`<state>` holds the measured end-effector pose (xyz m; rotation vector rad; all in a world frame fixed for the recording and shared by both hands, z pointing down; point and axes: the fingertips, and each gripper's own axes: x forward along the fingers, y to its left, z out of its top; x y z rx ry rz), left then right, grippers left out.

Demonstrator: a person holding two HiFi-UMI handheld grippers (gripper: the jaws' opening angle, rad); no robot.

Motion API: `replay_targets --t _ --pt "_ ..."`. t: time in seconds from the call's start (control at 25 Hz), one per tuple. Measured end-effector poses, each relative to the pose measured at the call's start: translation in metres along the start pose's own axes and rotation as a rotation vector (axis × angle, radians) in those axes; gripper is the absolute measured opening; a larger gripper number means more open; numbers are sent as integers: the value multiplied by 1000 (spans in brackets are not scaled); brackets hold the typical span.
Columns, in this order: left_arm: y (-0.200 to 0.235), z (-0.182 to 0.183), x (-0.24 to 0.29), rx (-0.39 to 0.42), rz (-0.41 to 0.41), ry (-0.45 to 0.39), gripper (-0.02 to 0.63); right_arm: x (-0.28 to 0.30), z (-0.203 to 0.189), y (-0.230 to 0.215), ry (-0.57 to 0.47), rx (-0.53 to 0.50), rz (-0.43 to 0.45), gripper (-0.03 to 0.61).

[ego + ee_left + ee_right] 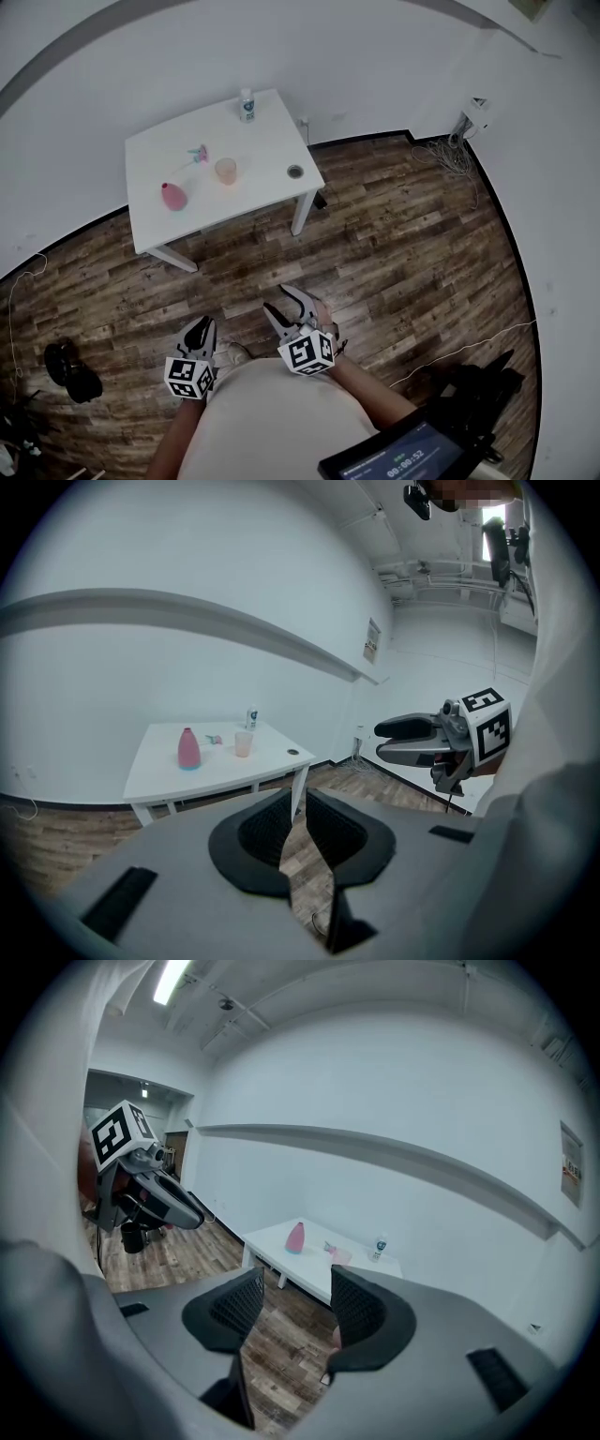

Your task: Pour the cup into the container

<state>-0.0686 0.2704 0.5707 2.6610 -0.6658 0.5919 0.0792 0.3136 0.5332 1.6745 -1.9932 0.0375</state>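
While both grippers hang over wood floor (403,253), well apart from white table (272,141): left gripper (202,326) jaws pressed together, empty; right gripper (278,299) jaws spread, empty. On table: pink container (173,196) near front left corner, cup (226,170) mid-surface, bottle (247,105) at far edge.

Left tongs (200,327) together, right tongs (278,300) apart

- The cup (225,170) on the table (267,141) is too small to show what is in it.
- The pink-and-teal thing (198,154) near it is too small to name.
- The label on the bottle (247,105) cannot be read.
- The dark screen (403,457) by the person is cut off by the lower edge.
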Motion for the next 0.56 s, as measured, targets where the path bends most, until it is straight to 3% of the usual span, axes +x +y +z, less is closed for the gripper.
replay_targets --t 0.56 --pt "-47 7 30 26 -62 20 37 -35 -19 -37 1 35 -54 230"
